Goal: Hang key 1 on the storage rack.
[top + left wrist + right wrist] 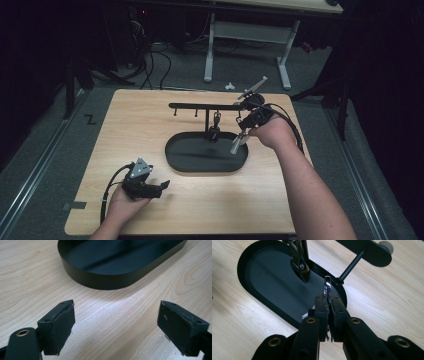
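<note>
1. high view: right gripper [243, 131] carries a clip [236, 144] over the tray's [172, 161] right end, below the rack [200, 106]; left gripper [161, 187] idles apart.
2. left gripper view: jaws wide, empty.
3. right gripper view: jaws pinch the clip [327, 287]; next, i judge, hook it on a peg [352, 264].

Room dark around edges, overhead light falls on wooden table [150, 125] alone — soft shadows under black tray [175, 162]. Gripper views bright, sheen on tray floor; nearest jaws slightly blurred — high view grainy.
</note>
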A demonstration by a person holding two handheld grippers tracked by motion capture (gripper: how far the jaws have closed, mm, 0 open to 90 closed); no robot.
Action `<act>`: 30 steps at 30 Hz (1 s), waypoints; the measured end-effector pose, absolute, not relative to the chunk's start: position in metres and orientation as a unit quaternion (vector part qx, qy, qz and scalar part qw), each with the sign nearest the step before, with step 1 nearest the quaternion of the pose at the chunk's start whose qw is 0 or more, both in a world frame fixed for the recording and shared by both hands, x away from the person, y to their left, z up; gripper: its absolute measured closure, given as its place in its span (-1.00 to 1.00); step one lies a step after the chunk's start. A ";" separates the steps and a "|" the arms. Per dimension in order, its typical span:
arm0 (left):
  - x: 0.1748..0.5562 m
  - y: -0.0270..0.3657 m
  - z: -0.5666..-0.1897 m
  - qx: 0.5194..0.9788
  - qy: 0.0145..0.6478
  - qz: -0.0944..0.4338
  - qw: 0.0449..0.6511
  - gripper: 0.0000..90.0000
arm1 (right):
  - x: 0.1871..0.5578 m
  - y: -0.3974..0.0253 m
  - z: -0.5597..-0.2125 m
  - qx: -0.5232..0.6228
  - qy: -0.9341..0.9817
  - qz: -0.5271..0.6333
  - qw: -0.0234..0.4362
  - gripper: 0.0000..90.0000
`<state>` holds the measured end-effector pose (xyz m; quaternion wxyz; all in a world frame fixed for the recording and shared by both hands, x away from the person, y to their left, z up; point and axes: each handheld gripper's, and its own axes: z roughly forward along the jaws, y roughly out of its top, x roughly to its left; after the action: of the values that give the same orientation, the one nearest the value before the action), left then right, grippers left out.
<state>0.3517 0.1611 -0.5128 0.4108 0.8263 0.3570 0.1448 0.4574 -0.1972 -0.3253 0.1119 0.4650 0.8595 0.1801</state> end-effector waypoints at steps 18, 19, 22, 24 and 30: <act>0.352 0.163 -0.515 0.827 0.361 0.140 0.407 -0.66 | 0.469 -0.201 -0.326 0.471 0.856 0.175 0.123 0.90; 0.352 0.163 -0.515 0.828 0.361 0.140 0.406 -0.66 | 0.469 -0.202 -0.326 0.471 0.856 0.175 0.122 0.90; 0.352 0.163 -0.516 0.829 0.361 0.138 0.404 -0.66 | 0.470 -0.202 -0.327 0.471 0.856 0.174 0.125 0.90; 0.352 0.162 -0.516 0.829 0.361 0.139 0.405 -0.66 | 0.470 -0.203 -0.328 0.471 0.855 0.177 0.126 0.88; 0.352 0.161 -0.518 0.832 0.358 0.137 0.401 -0.65 | 0.472 -0.204 -0.329 0.471 0.854 0.175 0.134 0.83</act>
<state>0.3520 0.1609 -0.5176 0.4010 0.8321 0.3581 0.1365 0.4717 -0.2039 -0.3293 0.1339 0.4709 0.8542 0.1750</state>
